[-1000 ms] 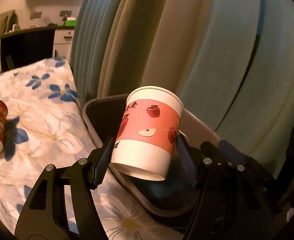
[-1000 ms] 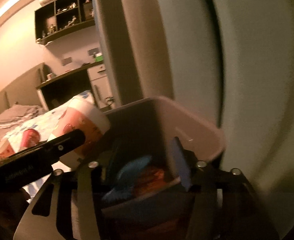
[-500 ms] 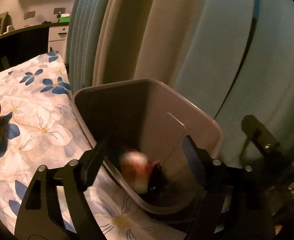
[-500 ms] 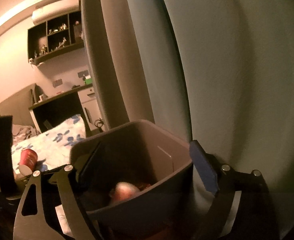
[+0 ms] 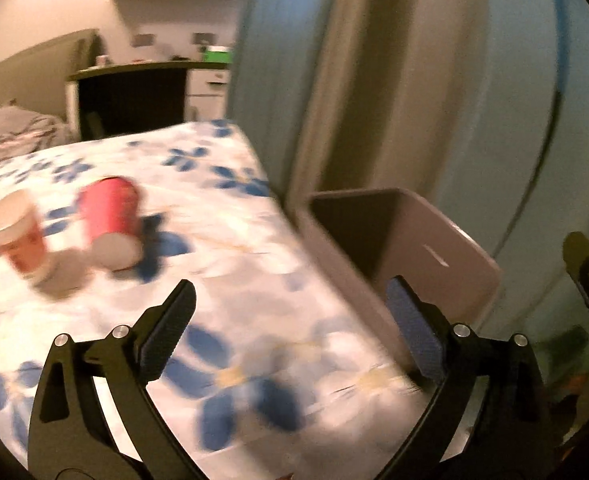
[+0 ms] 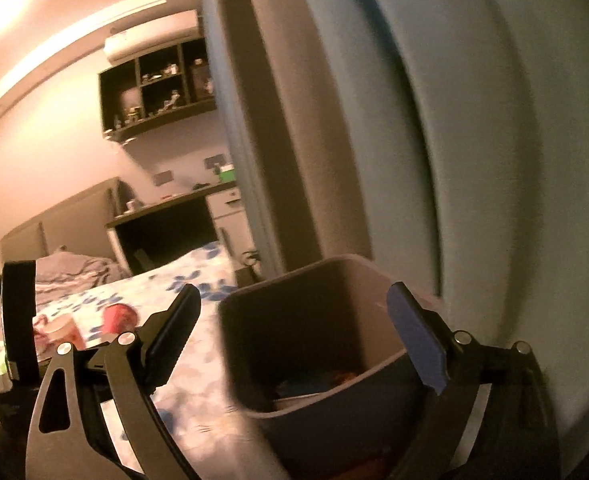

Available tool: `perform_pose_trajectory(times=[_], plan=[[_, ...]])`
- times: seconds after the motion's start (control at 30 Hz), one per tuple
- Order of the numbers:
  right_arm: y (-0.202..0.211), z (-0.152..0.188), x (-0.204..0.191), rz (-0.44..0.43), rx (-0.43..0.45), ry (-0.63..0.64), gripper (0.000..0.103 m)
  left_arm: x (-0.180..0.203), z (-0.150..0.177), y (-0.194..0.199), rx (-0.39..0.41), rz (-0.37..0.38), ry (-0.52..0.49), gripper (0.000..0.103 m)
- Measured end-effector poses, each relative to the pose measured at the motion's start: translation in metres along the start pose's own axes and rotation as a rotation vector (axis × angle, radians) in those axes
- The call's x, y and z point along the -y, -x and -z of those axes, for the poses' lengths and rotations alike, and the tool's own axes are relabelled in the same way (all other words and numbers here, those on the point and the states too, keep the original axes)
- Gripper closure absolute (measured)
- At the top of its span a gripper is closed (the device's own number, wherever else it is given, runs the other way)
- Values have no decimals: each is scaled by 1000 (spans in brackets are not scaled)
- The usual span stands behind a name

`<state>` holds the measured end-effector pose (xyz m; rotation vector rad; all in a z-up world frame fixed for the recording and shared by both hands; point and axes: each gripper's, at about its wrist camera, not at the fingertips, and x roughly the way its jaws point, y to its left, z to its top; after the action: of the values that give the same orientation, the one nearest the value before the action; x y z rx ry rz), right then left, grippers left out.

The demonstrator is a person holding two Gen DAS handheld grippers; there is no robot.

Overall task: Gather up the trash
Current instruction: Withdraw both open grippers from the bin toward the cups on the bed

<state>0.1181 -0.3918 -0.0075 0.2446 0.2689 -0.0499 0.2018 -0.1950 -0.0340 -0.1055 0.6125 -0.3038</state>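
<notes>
— What's the room like?
— Dim bedroom, flowered bed, curtain close behind the bin.
— Progress?
— Some trash sits in the bin; a red cup and an orange cup lie on the bed.
— Grippers?
— My left gripper and right gripper have just been opening: both wide, nothing between. The bed's edge touches the bin.

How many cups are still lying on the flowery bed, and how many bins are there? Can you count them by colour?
Red paper cup lying on its side: 1
Orange-and-white paper cup, tipped over: 1
Grey plastic bin beside the bed: 1
Total: 3 things, 2 cups and 1 bin.
</notes>
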Motion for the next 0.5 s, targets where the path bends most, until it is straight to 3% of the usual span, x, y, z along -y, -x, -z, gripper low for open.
perform_pose_trajectory(times=[0.23,0.5], plan=[[0,6,-44,-103,-45,46,12,-65,1,44,74,-173,51,9],[-9,19,-103,-200,-95,104,12,-146,5,80,102,-333,139,8]])
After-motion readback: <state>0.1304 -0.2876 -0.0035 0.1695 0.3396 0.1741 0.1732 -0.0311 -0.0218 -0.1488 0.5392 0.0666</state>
